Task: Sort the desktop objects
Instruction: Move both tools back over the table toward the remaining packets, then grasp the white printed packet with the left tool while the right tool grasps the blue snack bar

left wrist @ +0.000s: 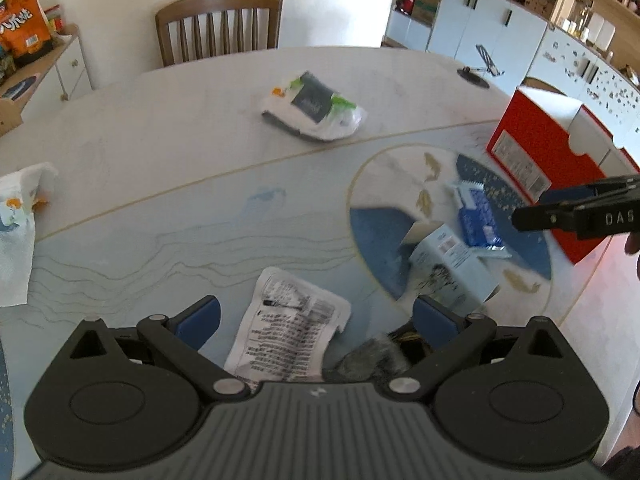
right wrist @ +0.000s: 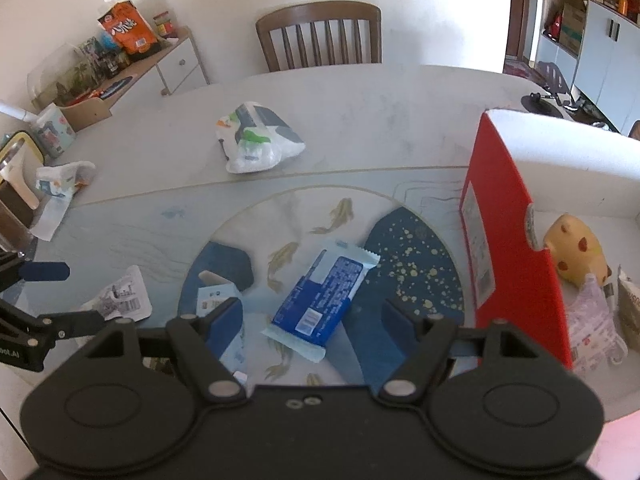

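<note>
My left gripper point(left wrist: 316, 320) is open and empty above a white printed packet point(left wrist: 288, 334) on the table. A small light-blue carton point(left wrist: 448, 264) and a blue snack wrapper point(left wrist: 478, 216) lie to its right. My right gripper point(right wrist: 314, 318) is open and empty, its jaws either side of the blue snack wrapper point(right wrist: 322, 298) just above the table. The red-and-white box point(right wrist: 508, 236) stands at the right and holds a yellow toy point(right wrist: 576, 254) and some packets. The left gripper point(right wrist: 44, 300) shows at the left edge, next to the white packet point(right wrist: 120, 296).
A white plastic bag point(left wrist: 316, 110) with items lies mid-table. Crumpled tissue point(left wrist: 20, 216) is at the left edge. A wooden chair point(left wrist: 220, 26) stands behind the table. A phone stand point(left wrist: 480, 68) is far right. A dark furry object point(left wrist: 372, 358) lies under the left gripper.
</note>
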A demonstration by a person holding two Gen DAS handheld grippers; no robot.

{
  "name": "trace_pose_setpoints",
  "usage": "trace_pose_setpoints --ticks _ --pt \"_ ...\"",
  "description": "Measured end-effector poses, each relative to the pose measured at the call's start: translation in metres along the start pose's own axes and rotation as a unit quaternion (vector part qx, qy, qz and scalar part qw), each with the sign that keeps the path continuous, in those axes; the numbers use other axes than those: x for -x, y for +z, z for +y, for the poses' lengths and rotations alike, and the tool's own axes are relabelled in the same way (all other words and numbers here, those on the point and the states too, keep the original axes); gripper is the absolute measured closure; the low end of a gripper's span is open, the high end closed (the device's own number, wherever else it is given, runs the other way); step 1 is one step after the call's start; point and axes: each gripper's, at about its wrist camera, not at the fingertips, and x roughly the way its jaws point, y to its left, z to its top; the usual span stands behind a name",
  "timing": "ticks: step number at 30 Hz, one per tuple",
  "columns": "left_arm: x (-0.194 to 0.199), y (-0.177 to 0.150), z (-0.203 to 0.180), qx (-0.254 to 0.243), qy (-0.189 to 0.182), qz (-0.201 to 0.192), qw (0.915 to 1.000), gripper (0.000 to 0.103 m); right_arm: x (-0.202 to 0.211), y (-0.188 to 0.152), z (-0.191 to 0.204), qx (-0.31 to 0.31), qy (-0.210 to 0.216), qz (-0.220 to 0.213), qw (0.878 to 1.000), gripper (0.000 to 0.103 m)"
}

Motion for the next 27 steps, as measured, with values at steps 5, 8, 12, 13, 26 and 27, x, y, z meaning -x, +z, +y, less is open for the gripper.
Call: trace_pose_setpoints --ticks 5,8,12,13,26,27 --pt "-0.009 0.0 0.016 -0.023 0.016 0.009 0.9996 0.0 -0.01 0.002 -0.001 -0.007 -0.005 0.009 1.0 0.026" --pt "-0.012 -0.003 0.022 -0.032 0.017 0.016 0.9992 0.001 -0.015 0.002 0.0 -0.008 -0.007 0.013 1.0 0.026" --pt "-0.019 -0.008 0.023 -0.035 0.017 0.025 0.9989 0.001 -0.022 0.002 0.0 -0.011 -0.011 0.019 1.0 0.026" --pt "-0.02 -0.01 0.022 -0.037 0.017 0.027 0.9988 0.001 -0.023 0.003 0.0 -0.012 -0.012 0.019 1.0 0.026" --pt "-0.031 -0.015 0.026 -0.036 0.011 0.034 0.9987 0.013 -0.045 0.006 0.003 -0.016 -0.027 0.034 0.999 0.028" --pt "-0.033 -0.016 0.027 -0.035 0.01 0.036 0.9987 0.014 -0.046 0.006 0.003 -0.017 -0.03 0.033 0.999 0.028"
